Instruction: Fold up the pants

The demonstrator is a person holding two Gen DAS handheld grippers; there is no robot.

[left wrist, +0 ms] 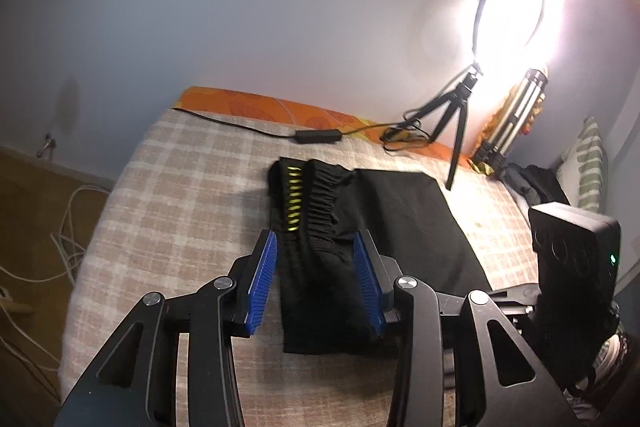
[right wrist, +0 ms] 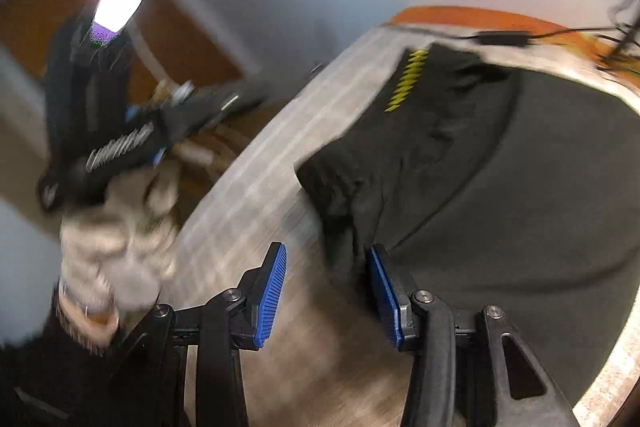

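Far left in the left wrist view: white cables (left wrist: 60, 247) loose on the floor beside the bed. Bed (left wrist: 168, 219) has a beige-and-white checked cover, orange sheet (left wrist: 256, 107) showing along the wall edge. Left gripper (left wrist: 316, 255) is spread wide, blue pads (left wrist: 262, 283) either side of the waistband end of the pants (left wrist: 384, 227), nothing clamped; can't tell whether the pads touch the fabric. Pants are black, folded flat on the bed cover, gathered elastic waistband with yellow stitching (left wrist: 294, 197) at the left end, smooth folded panel running off to the right. Behind them a black cable with an inline box (left wrist: 318, 136) crosses the cover to a small black tripod (left wrist: 452, 123) holding a lit ring light (left wrist: 516, 3). Right of that a second tripod (left wrist: 516, 119), a dark bundle and a green-striped pillow (left wrist: 588, 163) at the wall. Right wrist view is motion-blurred: gloved left hand (right wrist: 116, 227) with its gripper off the bed's left edge; right gripper (right wrist: 326, 259) wide open above the bed cover at the near corner of the pants (right wrist: 520, 187), gripping nothing; contact with the cloth can't be told.
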